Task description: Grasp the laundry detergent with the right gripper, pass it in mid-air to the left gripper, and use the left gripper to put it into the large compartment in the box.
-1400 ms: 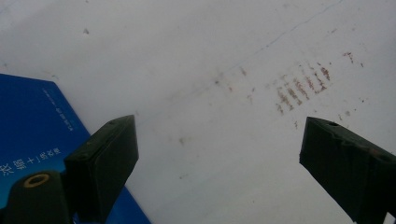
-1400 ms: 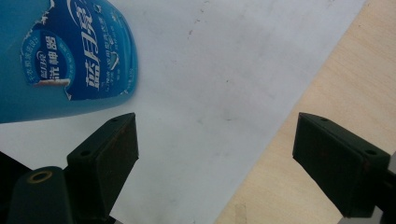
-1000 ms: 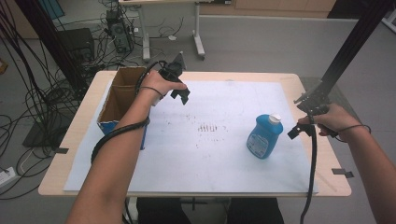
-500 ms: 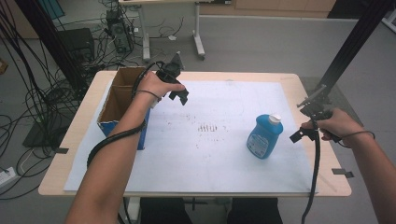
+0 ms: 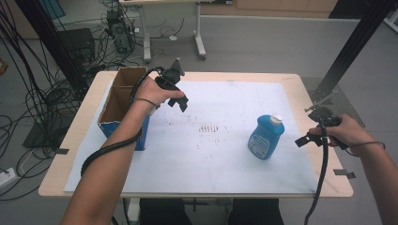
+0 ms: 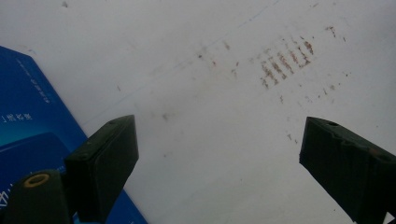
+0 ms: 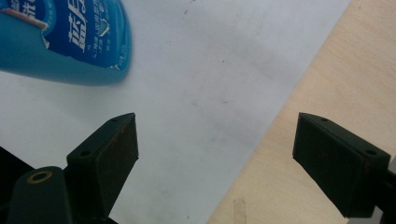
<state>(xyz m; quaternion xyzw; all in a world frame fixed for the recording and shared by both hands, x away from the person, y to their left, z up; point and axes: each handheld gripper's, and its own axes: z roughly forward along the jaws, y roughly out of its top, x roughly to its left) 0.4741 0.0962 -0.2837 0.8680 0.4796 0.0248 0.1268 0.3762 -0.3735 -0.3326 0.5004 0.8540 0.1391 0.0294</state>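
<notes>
The blue bottle [image 5: 265, 137] stands upright on the white sheet [image 5: 220, 154] — long axis vertical, white cap [image 5: 277, 119] up — just left of the right gripper [image 5: 313, 136], whose jaws are spread and empty. The left gripper [image 5: 176, 96], jaws also spread, hangs well apart, beside the cardboard box [image 5: 123, 101].

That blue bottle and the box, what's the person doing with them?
A person holds a gripper in each hand over a table covered with white paper. The right gripper hovers beside the blue bottle, jaws open and holding nothing. The left gripper hovers next to the open cardboard box, jaws open too. The bottle stands upright, not yet touched.
</notes>
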